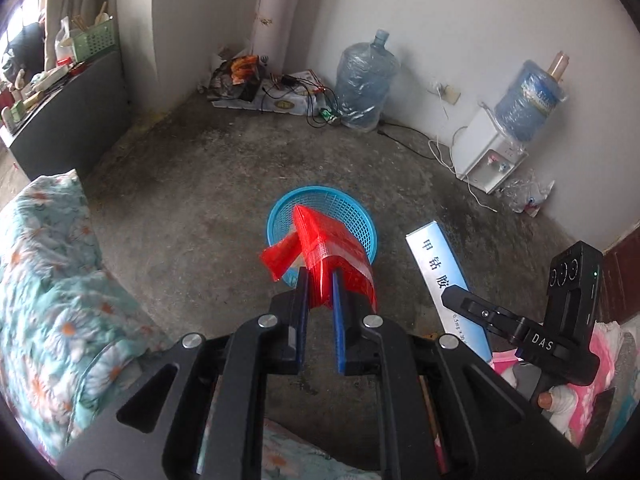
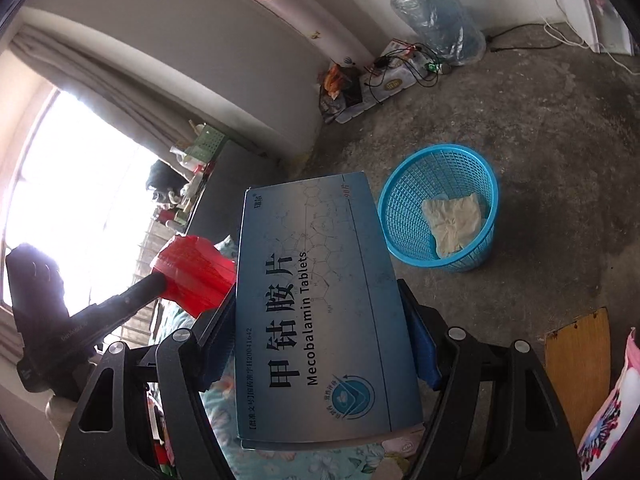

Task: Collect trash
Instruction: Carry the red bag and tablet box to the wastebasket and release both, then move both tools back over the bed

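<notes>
My left gripper is shut on a red plastic wrapper and holds it in the air over the near rim of the blue mesh basket on the concrete floor. My right gripper is shut on a blue medicine box marked Mecobalamin Tablets, held up to the left of the basket. A crumpled white paper lies inside the basket. The box and right gripper show at the right of the left wrist view; the wrapper shows at the left of the right wrist view.
A floral bedcover lies at the left. Two water jugs, a white dispenser, cables and clutter line the far wall. A dark cabinet stands at the left. A wooden board lies at the right.
</notes>
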`<action>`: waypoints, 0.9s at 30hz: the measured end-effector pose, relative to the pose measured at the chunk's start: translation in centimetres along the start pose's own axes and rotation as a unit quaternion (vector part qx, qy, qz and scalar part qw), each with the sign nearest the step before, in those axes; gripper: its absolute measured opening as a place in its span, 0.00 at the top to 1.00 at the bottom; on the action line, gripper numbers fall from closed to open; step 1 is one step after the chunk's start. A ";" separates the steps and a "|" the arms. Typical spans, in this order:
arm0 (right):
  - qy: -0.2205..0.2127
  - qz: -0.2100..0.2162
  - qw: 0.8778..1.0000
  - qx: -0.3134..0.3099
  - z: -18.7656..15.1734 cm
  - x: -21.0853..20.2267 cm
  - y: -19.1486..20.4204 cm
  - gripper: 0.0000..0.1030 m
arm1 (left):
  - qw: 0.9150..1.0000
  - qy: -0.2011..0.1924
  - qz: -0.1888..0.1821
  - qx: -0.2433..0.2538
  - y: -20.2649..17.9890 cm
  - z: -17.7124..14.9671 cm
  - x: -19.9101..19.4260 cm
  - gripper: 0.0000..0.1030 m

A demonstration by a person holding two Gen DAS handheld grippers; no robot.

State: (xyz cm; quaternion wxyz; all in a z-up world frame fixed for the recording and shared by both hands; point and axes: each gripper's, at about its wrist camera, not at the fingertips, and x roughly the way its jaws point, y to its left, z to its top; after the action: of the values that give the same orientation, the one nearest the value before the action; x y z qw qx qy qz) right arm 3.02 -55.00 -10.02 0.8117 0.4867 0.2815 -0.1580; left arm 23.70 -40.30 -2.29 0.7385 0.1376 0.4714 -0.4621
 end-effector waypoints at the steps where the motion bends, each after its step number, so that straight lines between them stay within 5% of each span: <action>1: 0.002 0.001 1.000 0.012 0.7 0.9 -0.6 0.31 | 1.000 0.008 -0.003 0.001 -0.1 0.6 1.5 0.91; 6: -0.004 0.001 0.997 0.072 5.7 6.1 -4.4 0.30 | 1.000 0.027 -0.010 0.000 -0.2 3.8 7.9 0.90; 8: -0.014 0.003 0.995 0.101 7.9 8.1 -6.4 0.23 | 0.999 0.036 -0.011 -0.008 0.1 5.1 10.9 0.74; 10: -0.008 0.006 0.992 0.122 9.7 11.2 -8.6 0.13 | 0.999 0.033 -0.003 -0.031 0.7 5.7 13.8 0.42; 14: 0.011 -0.076 0.988 0.136 10.2 14.6 -12.2 0.13 | 0.996 0.052 0.006 -0.077 1.7 5.3 17.0 0.42; 20: -0.001 -0.060 0.988 0.143 7.1 12.7 -14.0 0.13 | 0.996 0.028 0.002 -0.082 2.5 4.2 14.1 0.42; 27: -0.038 -0.055 0.994 0.081 3.0 6.2 -10.7 0.13 | 0.995 -0.026 -0.036 -0.090 2.7 1.7 5.1 0.42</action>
State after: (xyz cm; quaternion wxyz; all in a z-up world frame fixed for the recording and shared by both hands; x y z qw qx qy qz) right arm 3.16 -62.66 -20.20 0.7697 0.5287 0.2628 -0.2427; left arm 27.52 -42.69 -6.25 0.7427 0.0413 0.4967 -0.4473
